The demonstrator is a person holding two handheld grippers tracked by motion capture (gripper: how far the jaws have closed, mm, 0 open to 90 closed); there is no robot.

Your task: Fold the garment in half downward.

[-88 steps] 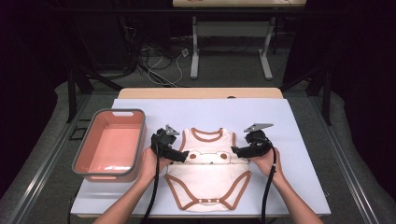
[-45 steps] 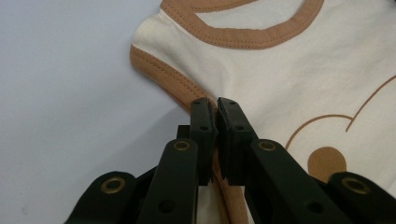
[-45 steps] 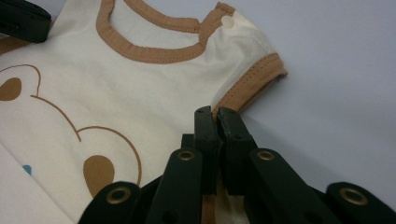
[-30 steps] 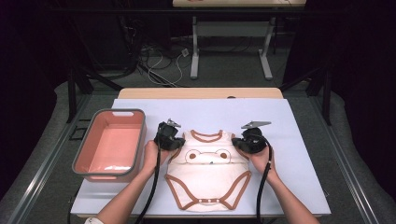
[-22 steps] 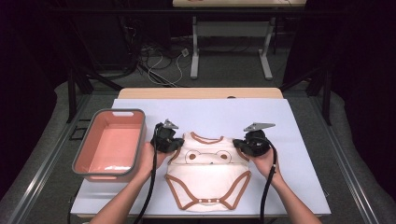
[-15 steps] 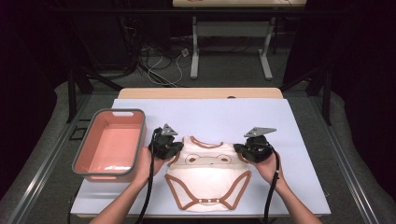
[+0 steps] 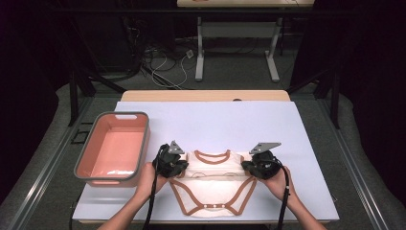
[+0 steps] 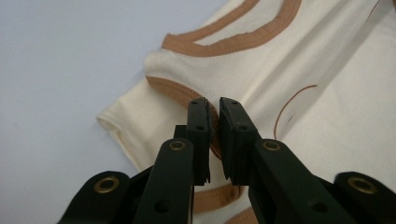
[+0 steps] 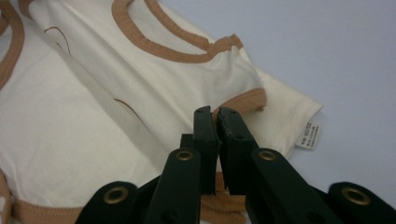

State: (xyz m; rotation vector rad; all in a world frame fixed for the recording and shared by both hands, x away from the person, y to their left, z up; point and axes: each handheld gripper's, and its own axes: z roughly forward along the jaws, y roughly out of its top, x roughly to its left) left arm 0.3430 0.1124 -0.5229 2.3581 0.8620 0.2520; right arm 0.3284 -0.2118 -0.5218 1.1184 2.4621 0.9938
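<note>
Compared with the earliest high view, the cream cotton baby bodysuit with tan-brown trim (image 7: 213,184) had changed shape. Then its shoulders lay flat and spread, with a printed face showing on the chest. At this moment the top part was folded down toward the person, so the neckline sat lower on the table and the face print was mostly hidden under the fold. Both hands had drawn nearer to the person's edge of the table, the grippers travelling with the cloth.

The left gripper (image 8: 213,108) had its two black jaws nearly together, pinched on the brown-edged shoulder of the bodysuit, with cloth between the pads. The right gripper (image 9: 214,116) was likewise almost closed, clamping the opposite shoulder at its brown trim, just beside a small white care label (image 9: 309,135) sticking out from the sleeve seam.

The bodysuit lay on the pale lilac table cover (image 7: 225,124), near the front edge, between the two hands, its snap end pointing toward the person. To its left, well apart from the cloth, stood a salmon-pink plastic bin with a grey rim (image 7: 115,148).

Counted: one bodysuit, one bin, two grippers, two hands, one label.
</note>
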